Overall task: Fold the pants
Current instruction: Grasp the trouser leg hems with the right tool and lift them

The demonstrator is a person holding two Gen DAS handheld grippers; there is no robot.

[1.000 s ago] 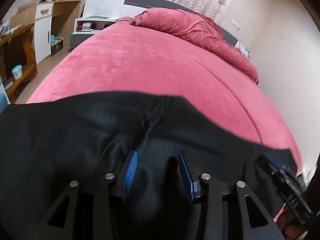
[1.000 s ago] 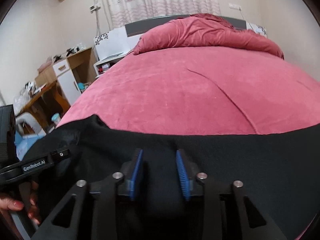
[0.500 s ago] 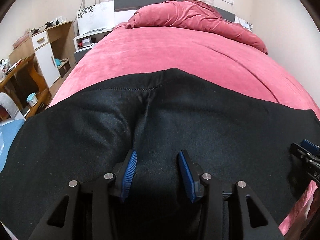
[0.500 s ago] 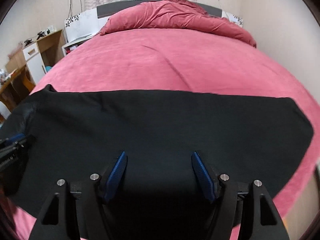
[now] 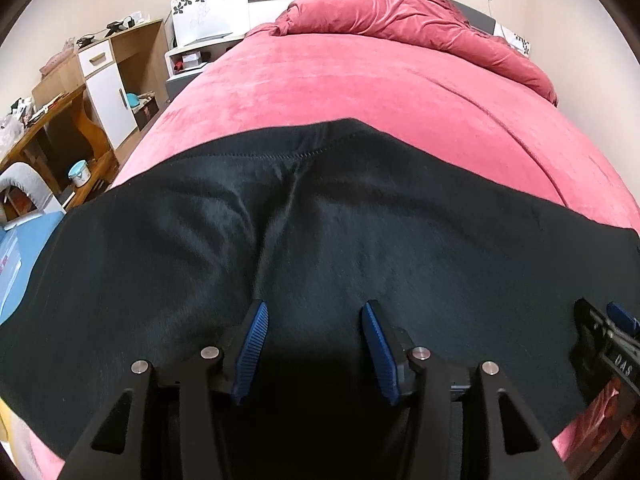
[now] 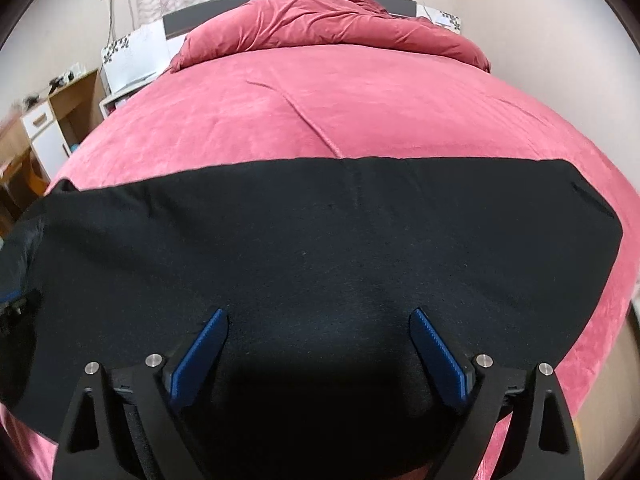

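Pants laid flat, both grippers letting go

Pants [image 5: 320, 240], black, lie spread across the near end of the bed [image 5: 360, 92], their far edge straight along the red cover. On their waist side, the left gripper [image 5: 312, 350] hangs over the cloth with its jaws just eased partly apart and nothing pinched between them. Over the leg side, the right gripper [image 6: 316, 354] has its jaws just swung wide, free of the cloth.

A clean next fold probably needs each gripper to take an edge fully, both layers together, and carry them over evenly so the sides line up.

Left of the bed stand a wooden desk [image 5: 52, 128] and a white cabinet [image 5: 116, 96]; a bunched red quilt [image 5: 400, 20] sits at the far end. None of these lies near the pants.
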